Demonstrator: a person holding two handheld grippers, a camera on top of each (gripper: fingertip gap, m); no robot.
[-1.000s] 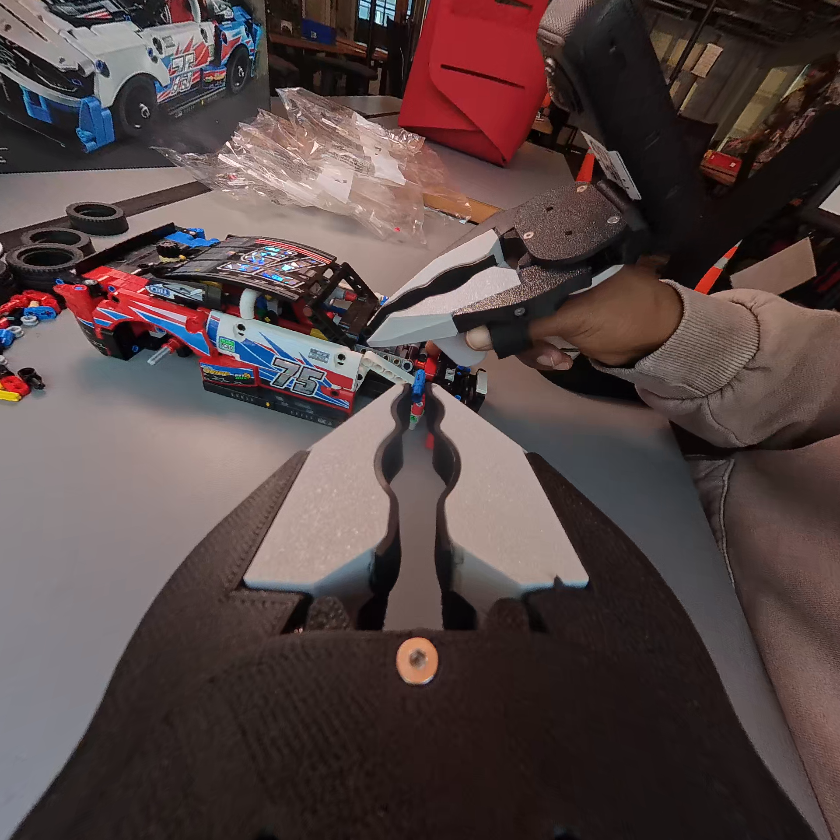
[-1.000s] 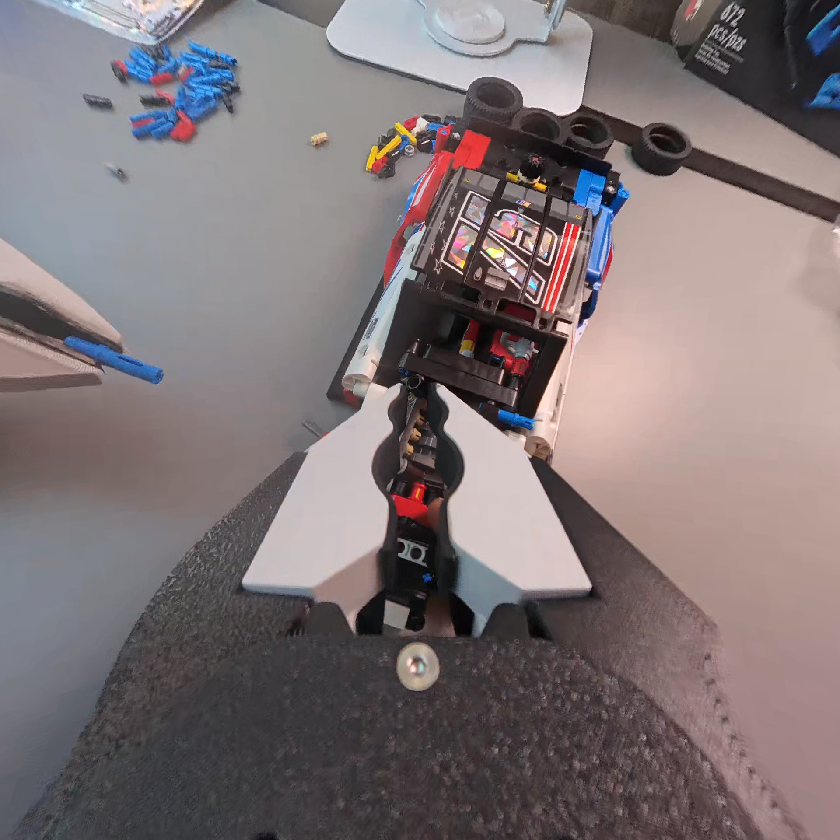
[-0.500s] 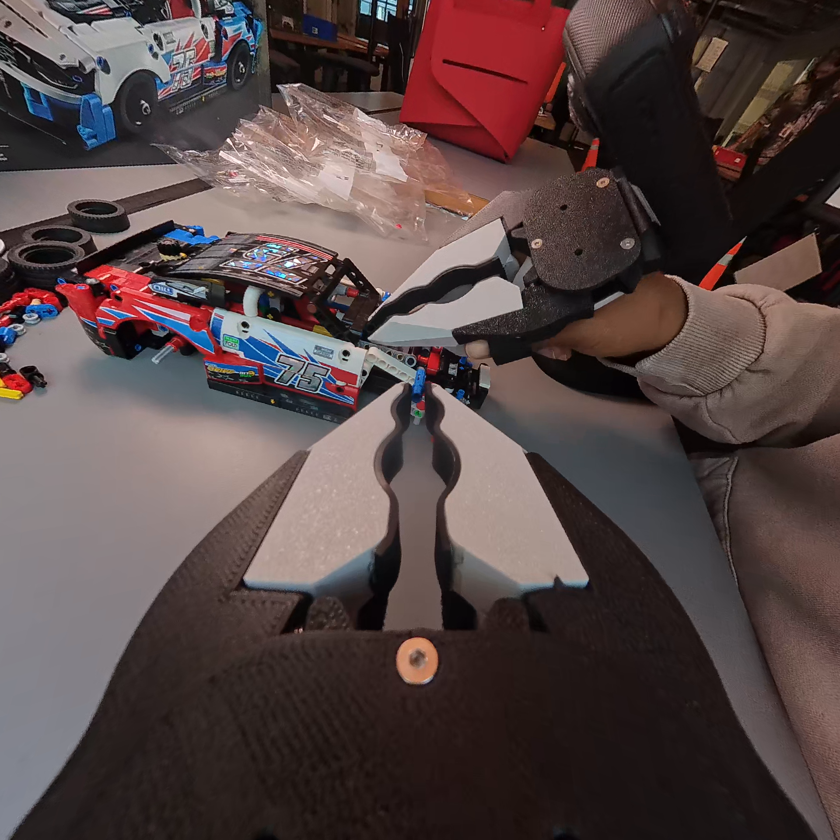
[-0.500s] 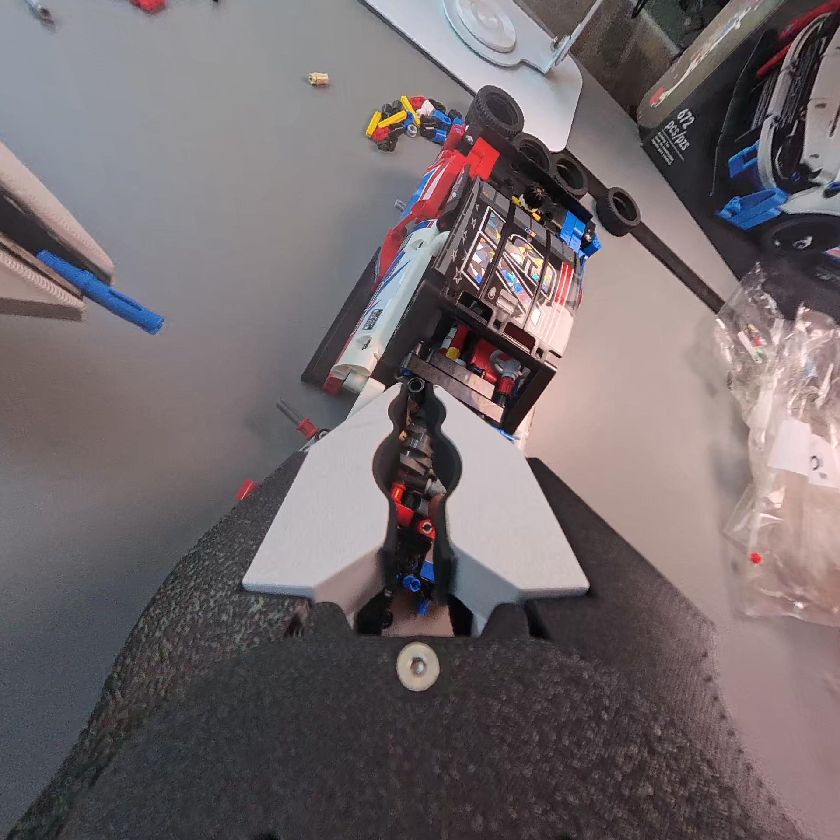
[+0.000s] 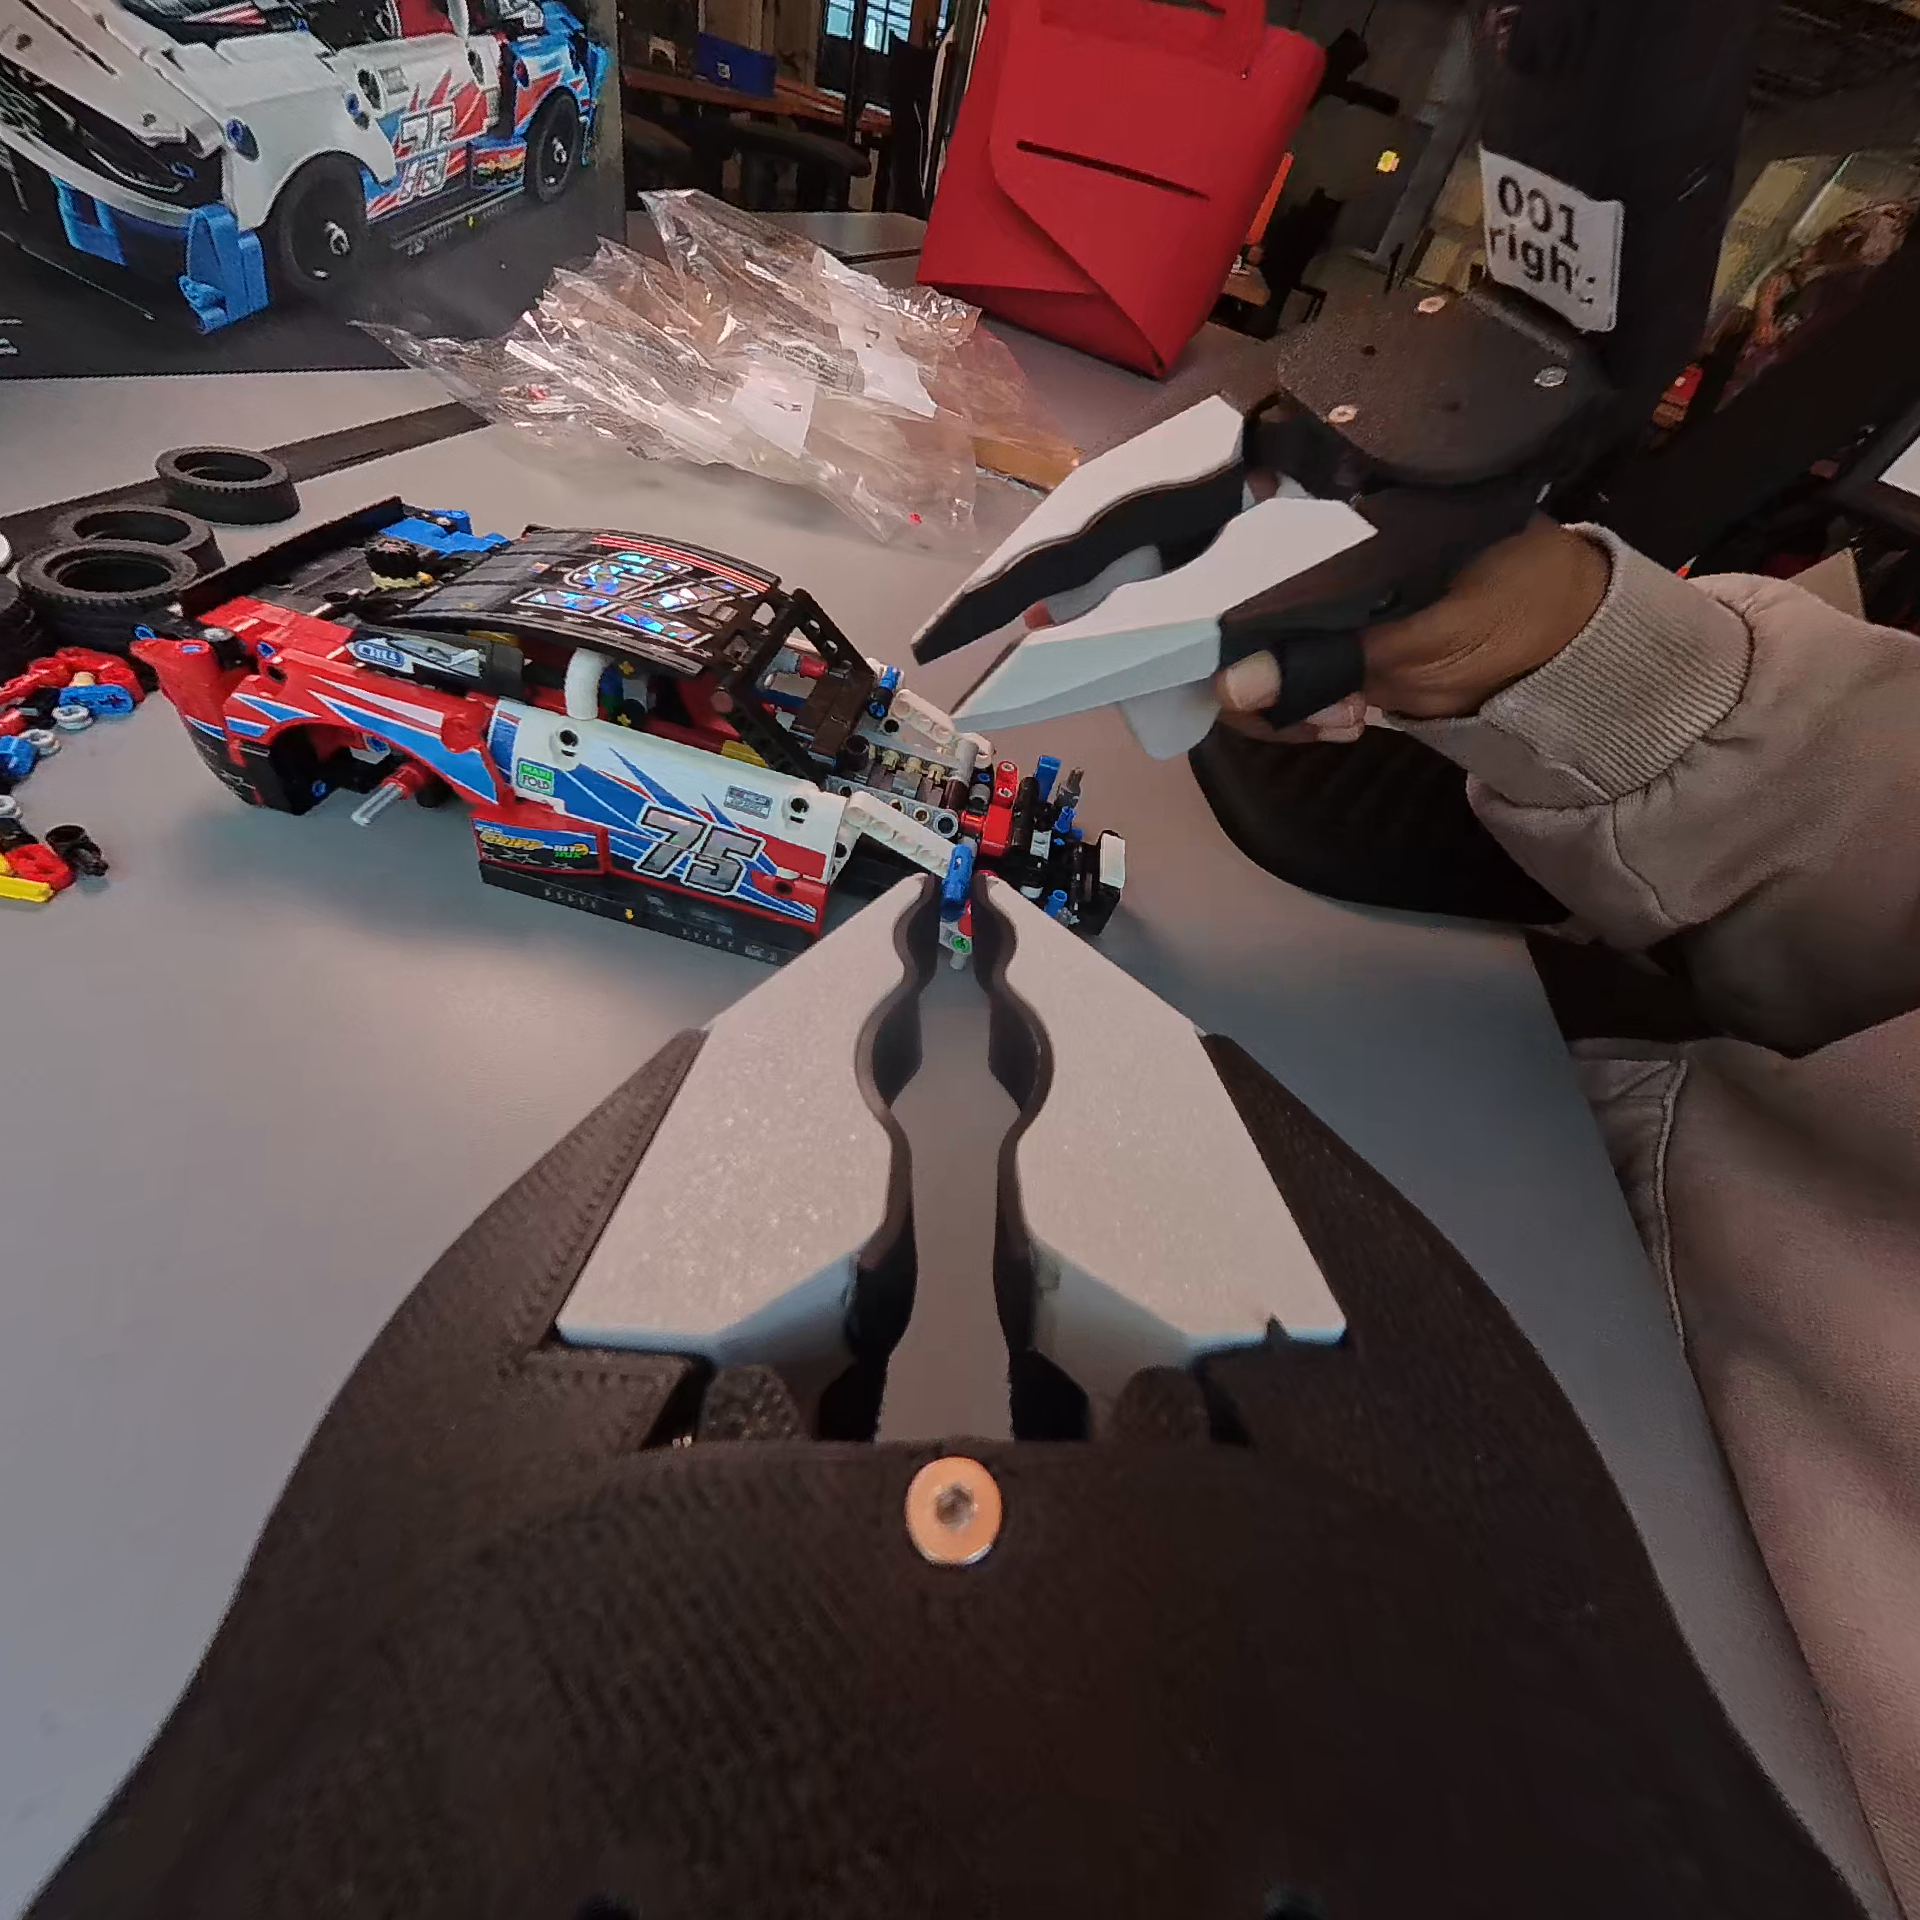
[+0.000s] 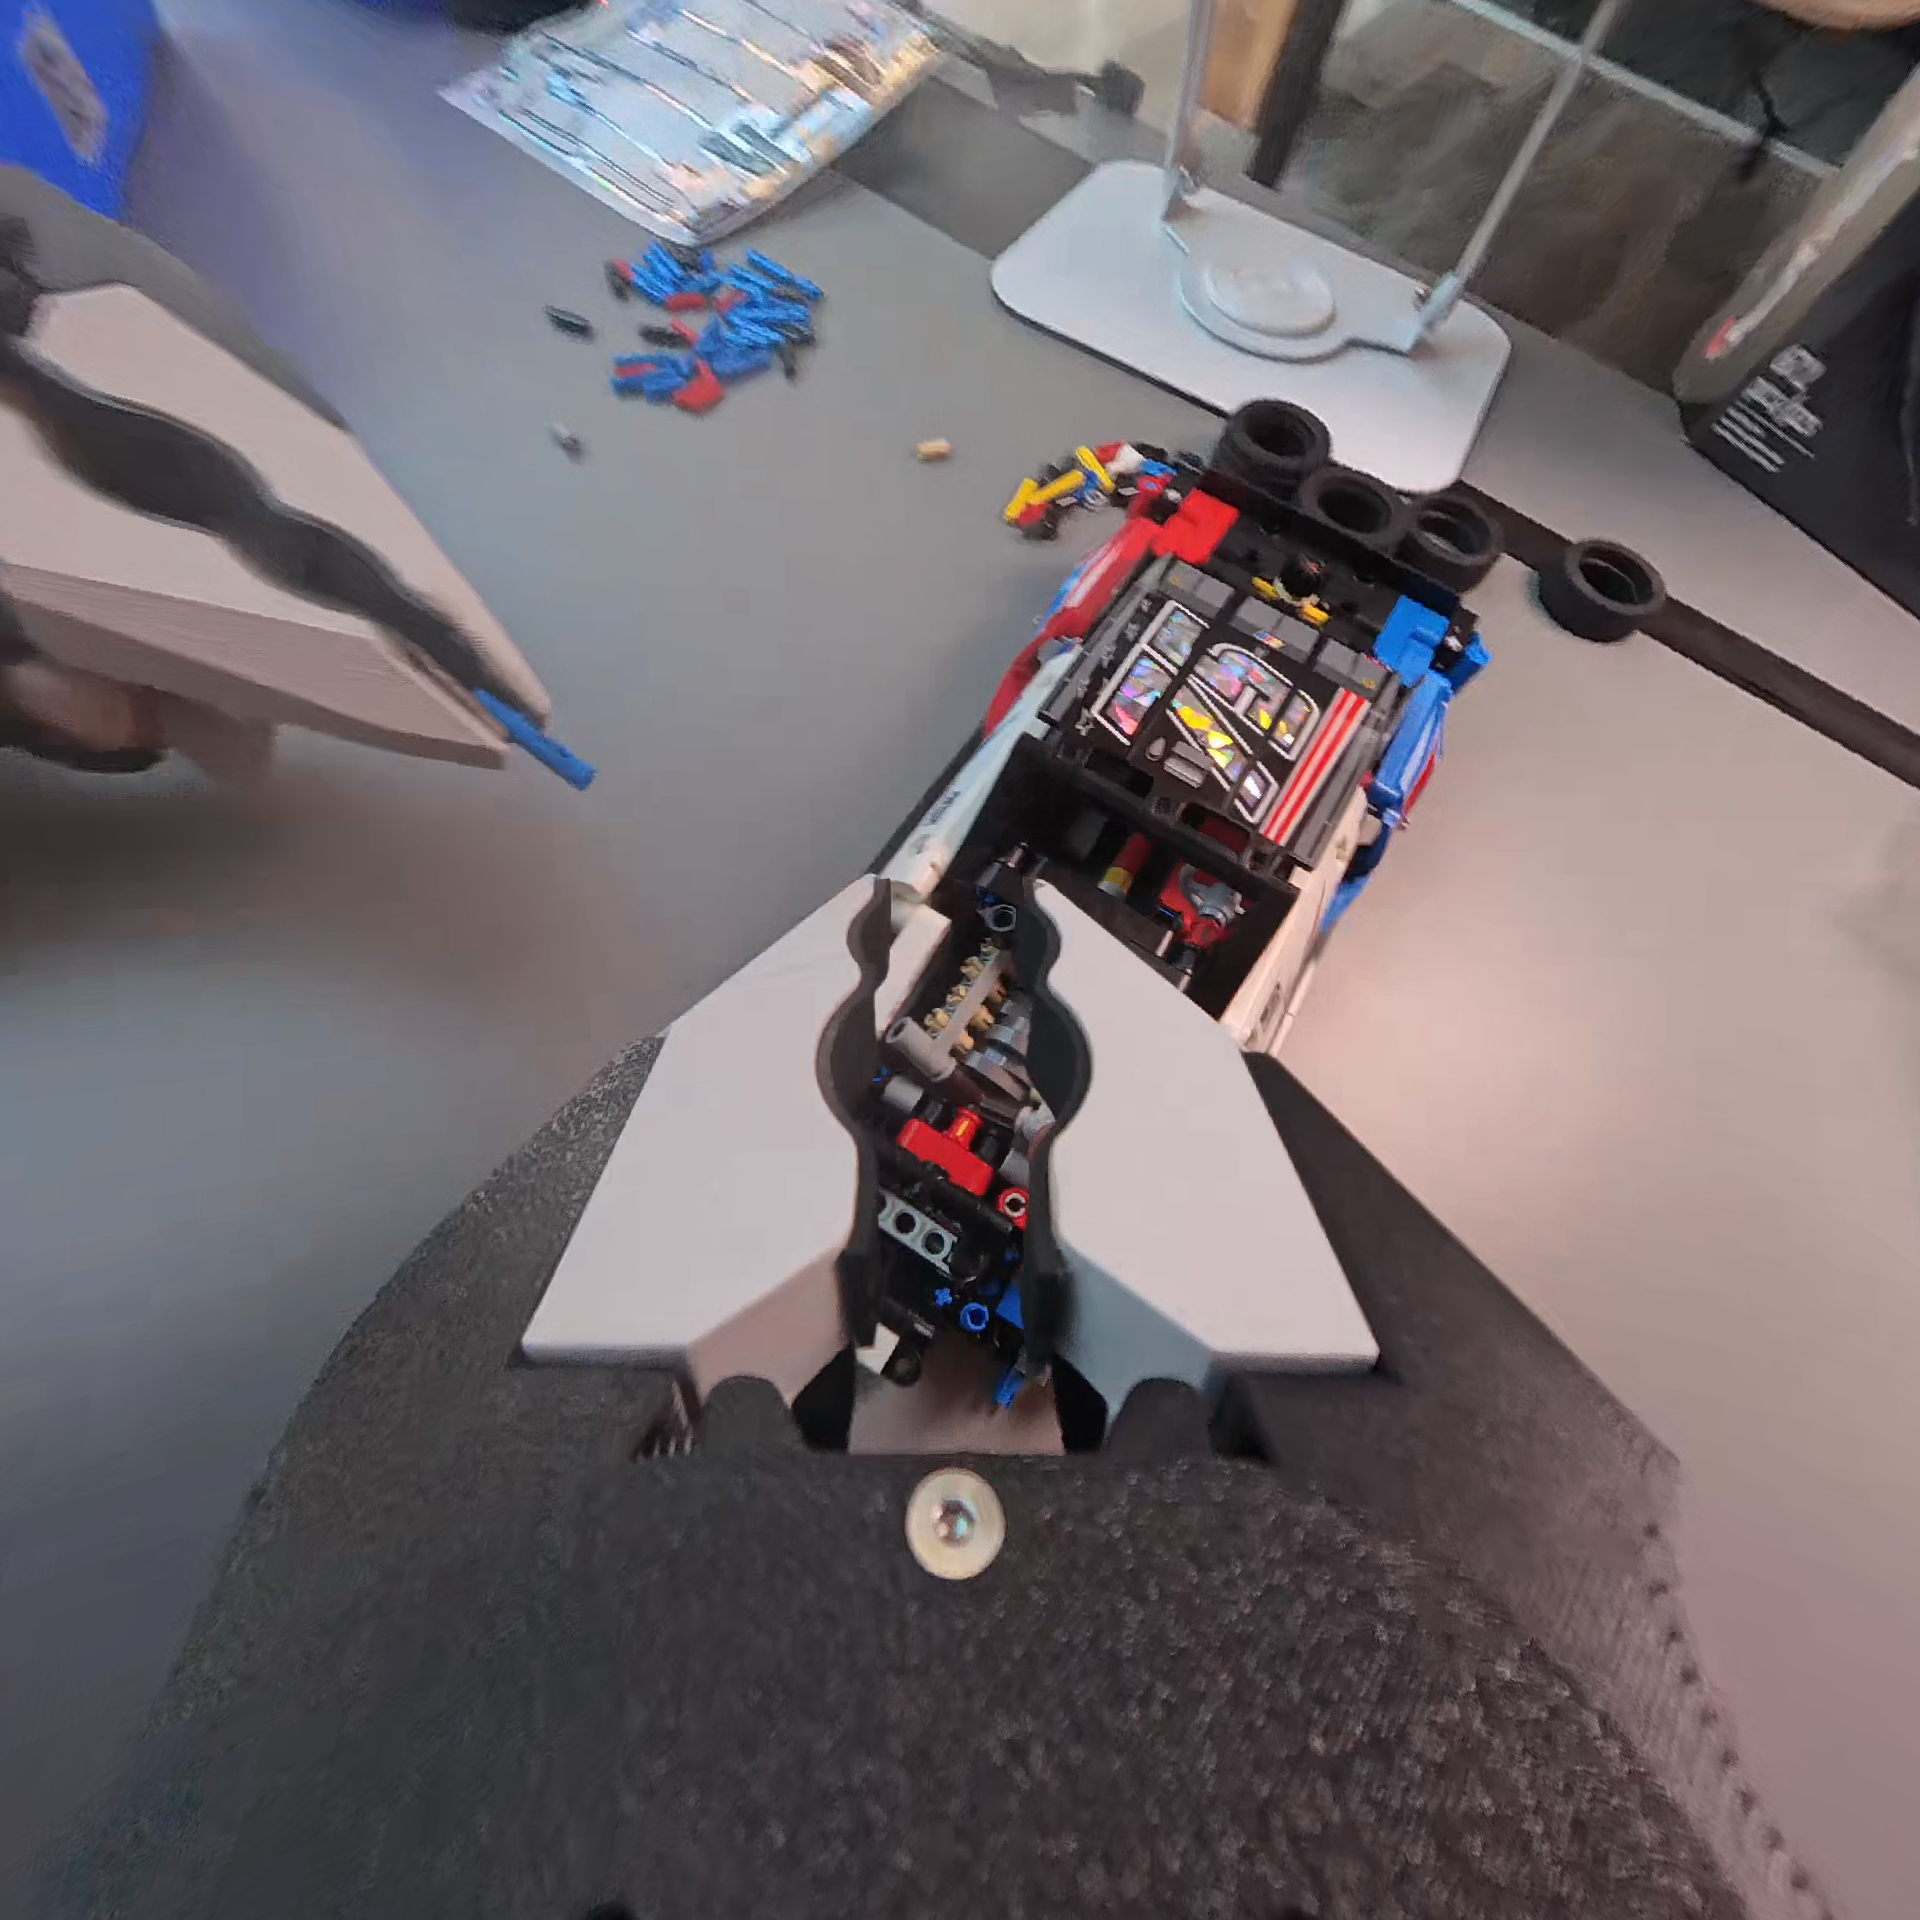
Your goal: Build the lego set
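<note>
**Race car body mostly built; wheels and front end still to do**

The lego race car (image 5: 582, 748) lies on the grey surface (image 5: 312, 1091) at 11 o'clock from the left claw (image 5: 951, 914) in the left wrist view. Its red, white and blue side panels and black stickered roof (image 6: 1226, 696) are on, so the bodywork looks largely finished. The front end (image 5: 1029, 821) is open, with bare beams and pins showing, and no wheels are fitted: four black tyres (image 6: 1351, 499) lie loose just beyond the car, at 1 o'clock in the right wrist view.

The left claw is pinching a blue pin (image 6: 535, 743), its tips almost together, and hangs near the open front end. The right claw (image 6: 956, 914), slightly spread and empty, hovers over that same end.

A heap of blue pins (image 6: 717, 327), a small mixed pile (image 6: 1081, 488) and the instruction booklet (image 6: 707, 104) suggest many steps remain. The blue pin probably goes in next.
</note>
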